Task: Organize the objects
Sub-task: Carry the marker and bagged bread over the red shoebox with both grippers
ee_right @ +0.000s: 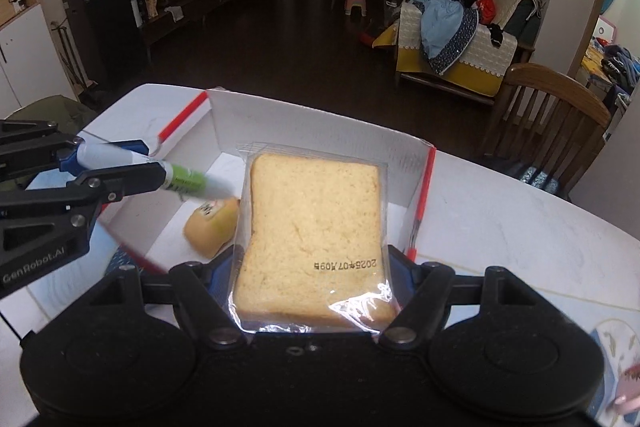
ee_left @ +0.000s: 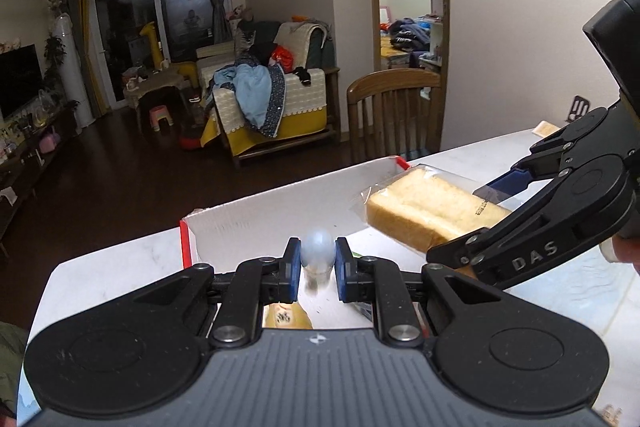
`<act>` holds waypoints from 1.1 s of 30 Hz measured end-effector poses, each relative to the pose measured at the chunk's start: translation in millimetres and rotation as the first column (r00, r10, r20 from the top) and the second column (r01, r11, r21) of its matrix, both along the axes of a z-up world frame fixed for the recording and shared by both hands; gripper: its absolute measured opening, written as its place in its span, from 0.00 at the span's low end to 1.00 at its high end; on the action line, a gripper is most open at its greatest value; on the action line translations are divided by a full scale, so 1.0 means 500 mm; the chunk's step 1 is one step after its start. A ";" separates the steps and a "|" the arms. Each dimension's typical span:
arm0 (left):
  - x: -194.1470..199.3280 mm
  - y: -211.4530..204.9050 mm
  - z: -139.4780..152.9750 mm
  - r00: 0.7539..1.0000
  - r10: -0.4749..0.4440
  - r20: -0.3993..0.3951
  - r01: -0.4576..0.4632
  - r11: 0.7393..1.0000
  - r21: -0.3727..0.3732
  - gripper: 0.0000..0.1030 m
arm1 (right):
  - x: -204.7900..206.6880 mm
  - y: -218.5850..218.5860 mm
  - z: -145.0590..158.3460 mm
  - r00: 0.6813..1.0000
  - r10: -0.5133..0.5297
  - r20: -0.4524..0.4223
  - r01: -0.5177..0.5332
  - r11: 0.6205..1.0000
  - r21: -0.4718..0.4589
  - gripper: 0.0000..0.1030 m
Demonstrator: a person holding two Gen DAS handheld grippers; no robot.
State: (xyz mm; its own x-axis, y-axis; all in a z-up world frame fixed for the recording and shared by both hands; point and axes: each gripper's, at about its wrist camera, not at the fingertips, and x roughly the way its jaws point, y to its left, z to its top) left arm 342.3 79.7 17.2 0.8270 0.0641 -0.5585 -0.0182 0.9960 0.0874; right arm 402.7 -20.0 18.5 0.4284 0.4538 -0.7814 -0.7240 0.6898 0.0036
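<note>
With both held over the open white cardboard box with red edges (ee_right: 316, 131), the left gripper (ee_left: 316, 259) pinching a white-and-green tube (ee_right: 176, 179) and the right gripper (ee_right: 316, 267) clamping a clear-wrapped bread slice (ee_right: 312, 227), the 2 could collide, dropping either outside.

- The white-and-green tube (ee_left: 317, 255) in the left tool (ee_left: 316, 269) is smeared by motion in the left wrist view; its lower end fades out.
- The right tool (ee_right: 316, 279) has its blue pads mostly hidden behind the wrapped bread slice (ee_right: 314, 239).
- In the left wrist view the bread's near end is covered by the right tool's arm.
- The small yellow packet (ee_right: 212, 227) in the white box (ee_right: 320, 131) is partly hidden by the bread; its label is too small to read.
</note>
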 end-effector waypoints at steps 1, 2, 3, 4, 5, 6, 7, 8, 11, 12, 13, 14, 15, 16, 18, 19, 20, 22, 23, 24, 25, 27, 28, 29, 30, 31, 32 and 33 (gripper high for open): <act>0.011 0.003 -0.005 1.000 0.003 -0.006 -0.003 1.000 0.002 0.15 | 0.008 0.008 -0.008 1.000 0.001 -0.003 -0.002 1.000 -0.005 0.71; 0.021 0.006 -0.009 1.000 0.009 -0.015 -0.009 1.000 0.000 0.15 | 0.014 0.013 -0.015 1.000 0.003 -0.003 -0.003 1.000 -0.013 0.71; 0.031 0.010 -0.014 1.000 0.016 -0.025 -0.016 1.000 -0.006 0.15 | 0.019 0.019 -0.022 1.000 0.005 -0.004 -0.005 1.000 -0.022 0.71; 0.041 0.014 -0.018 0.999 0.023 -0.036 -0.024 1.000 -0.012 0.15 | 0.024 0.024 -0.030 1.000 0.008 -0.006 -0.008 1.000 -0.031 0.71; 0.050 0.018 -0.023 0.998 0.032 -0.046 -0.033 0.999 -0.017 0.15 | 0.029 0.030 -0.038 1.000 0.011 -0.010 -0.012 0.999 -0.040 0.71; 0.055 0.024 -0.026 0.998 0.040 -0.052 -0.041 0.999 -0.021 0.15 | 0.034 0.035 -0.045 1.000 0.011 -0.011 -0.012 0.999 -0.047 0.71; 0.061 0.030 -0.030 0.997 0.047 -0.058 -0.049 0.998 -0.030 0.15 | 0.038 0.041 -0.051 1.000 0.010 -0.011 -0.011 0.998 -0.054 0.71; 0.068 0.036 -0.032 0.996 0.057 -0.062 -0.060 0.997 -0.045 0.15 | 0.042 0.045 -0.057 1.000 0.010 -0.008 -0.011 0.998 -0.061 0.71; 0.081 0.056 -0.038 0.994 0.083 -0.068 -0.090 0.991 -0.095 0.15 | 0.055 0.057 -0.073 1.000 0.004 -0.003 -0.004 0.997 -0.072 0.71; 0.084 0.061 -0.041 0.993 0.092 -0.070 -0.099 0.989 -0.106 0.15 | 0.058 0.062 -0.078 1.000 0.007 -0.005 -0.007 0.997 -0.075 0.71; 0.089 0.064 -0.046 0.992 0.101 -0.071 -0.109 0.988 -0.111 0.15 | 0.060 0.068 -0.084 1.000 0.013 -0.005 -0.014 0.997 -0.081 0.71; 0.093 0.068 -0.051 0.992 0.106 -0.074 -0.114 0.987 -0.114 0.15 | 0.060 0.074 -0.089 1.000 0.021 0.001 -0.021 0.996 -0.090 0.71; 0.103 0.068 -0.055 0.991 0.111 -0.078 -0.120 0.986 -0.113 0.15 | 0.060 0.081 -0.094 1.000 0.029 0.011 -0.028 0.994 -0.101 0.71; 0.110 0.069 -0.059 0.990 0.115 -0.082 -0.124 0.986 -0.111 0.15 | 0.058 0.088 -0.098 0.999 0.038 0.021 -0.035 0.993 -0.112 0.71; 0.119 0.076 -0.069 0.988 0.124 -0.095 -0.134 0.985 -0.110 0.15 | 0.056 0.099 -0.106 0.998 0.055 0.023 -0.052 0.991 -0.122 0.71; 0.121 0.082 -0.073 0.986 0.130 -0.100 -0.141 0.984 -0.111 0.15 | 0.056 0.103 -0.110 0.998 0.057 0.020 -0.054 0.991 -0.126 0.71; 0.123 0.086 -0.076 0.985 0.134 -0.105 -0.146 0.982 -0.115 0.15 | 0.056 0.106 -0.115 0.998 0.057 0.019 -0.054 0.990 -0.129 0.71; 0.130 0.094 -0.081 0.983 0.145 -0.114 -0.160 0.979 -0.128 0.15 | 0.055 0.113 -0.122 0.998 0.059 0.014 -0.057 0.989 -0.135 0.71; 0.132 0.099 -0.083 0.982 0.150 -0.118 -0.166 0.977 -0.138 0.15 | 0.055 0.115 -0.126 0.998 0.060 0.011 -0.058 0.989 -0.135 0.71; 0.131 0.105 -0.085 0.981 0.155 -0.121 -0.172 0.974 -0.146 0.15 | 0.054 0.116 -0.129 0.998 0.060 0.007 -0.059 0.990 -0.132 0.71; 0.131 0.109 -0.087 0.979 0.159 -0.124 -0.178 0.972 -0.153 0.15 | 0.054 0.116 -0.131 0.998 0.061 0.003 -0.060 0.990 -0.128 0.71; 0.131 0.118 -0.094 0.977 0.158 -0.140 -0.180 0.969 -0.169 0.15 | 0.041 0.113 -0.135 0.998 0.068 -0.001 -0.068 0.990 -0.126 0.72; 0.133 0.118 -0.100 0.976 0.155 -0.154 -0.180 0.970 -0.162 0.15 | 0.039 0.114 -0.137 0.997 0.074 0.001 -0.074 0.989 -0.129 0.72; 0.137 0.120 -0.105 0.973 0.156 -0.169 -0.181 0.972 -0.150 0.15 | 0.038 0.116 -0.138 0.997 0.079 0.002 -0.078 0.988 -0.133 0.72; 0.136 0.120 -0.113 0.970 0.157 -0.185 -0.183 0.973 -0.138 0.15 | 0.038 0.118 -0.139 0.996 0.084 0.002 -0.083 0.987 -0.135 0.72; 0.137 0.121 -0.120 0.968 0.156 -0.197 -0.184 0.974 -0.133 0.15 | 0.040 0.120 -0.139 0.996 0.085 0.000 -0.085 0.987 -0.136 0.72; 0.139 0.122 -0.125 0.965 0.156 -0.211 -0.186 0.974 -0.133 0.15 | 0.043 0.121 -0.139 0.996 0.085 -0.003 -0.085 0.987 -0.137 0.72; 0.141 0.122 -0.129 0.962 0.158 -0.224 -0.190 0.973 -0.130 0.15 | 0.050 0.122 -0.140 0.996 0.084 -0.005 -0.084 0.987 -0.139 0.72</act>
